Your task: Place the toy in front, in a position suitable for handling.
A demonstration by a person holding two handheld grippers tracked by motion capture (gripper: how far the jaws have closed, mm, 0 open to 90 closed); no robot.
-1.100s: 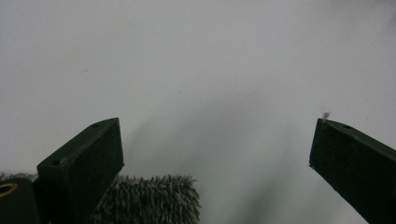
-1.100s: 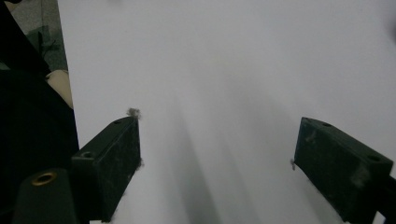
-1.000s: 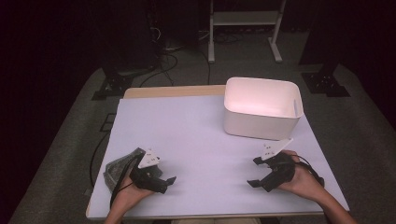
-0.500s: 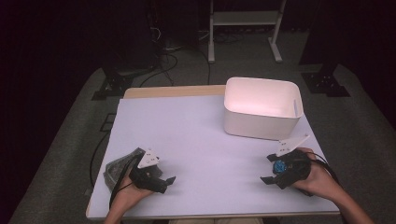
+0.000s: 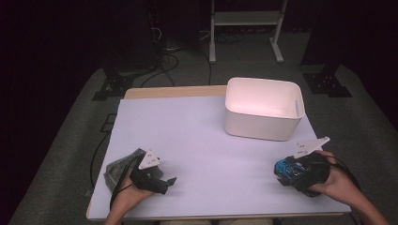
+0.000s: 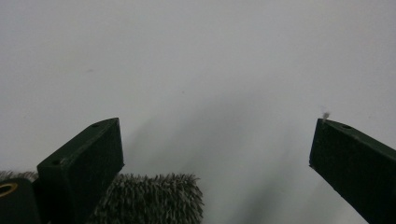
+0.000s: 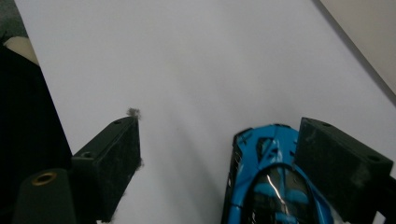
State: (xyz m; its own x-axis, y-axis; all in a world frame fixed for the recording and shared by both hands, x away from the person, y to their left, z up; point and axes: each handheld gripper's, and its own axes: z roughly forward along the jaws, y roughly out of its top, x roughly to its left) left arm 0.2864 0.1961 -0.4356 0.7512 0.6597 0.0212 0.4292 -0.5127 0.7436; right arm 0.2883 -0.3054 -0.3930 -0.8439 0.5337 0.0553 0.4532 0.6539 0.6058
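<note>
Blue toy car (image 7: 271, 182), glossy with black panels and a dark windscreen, sits between the spread jaws of the right gripper (image 7: 217, 154) at the near right corner of the white table (image 5: 202, 136). One jaw stands just beside the car's flank while the other is well apart from it, so the tool is unclenched and grasps nothing. No lettering or badge can be read on the car. From above, the car (image 5: 285, 168) shows as a small blue patch under the right gripper (image 5: 300, 171), with a white bin (image 5: 263, 110) standing farther back on the same side. The right gripper view alone brings out the car's body lines and a tuft of grey fluff on one jaw tip. The left gripper (image 6: 215, 149), jaws wide and released, rests at the near left beside a grey bristly pad (image 6: 154, 198); the high view shows that pad (image 5: 118, 168) partly under the left gripper (image 5: 155, 176).
</note>
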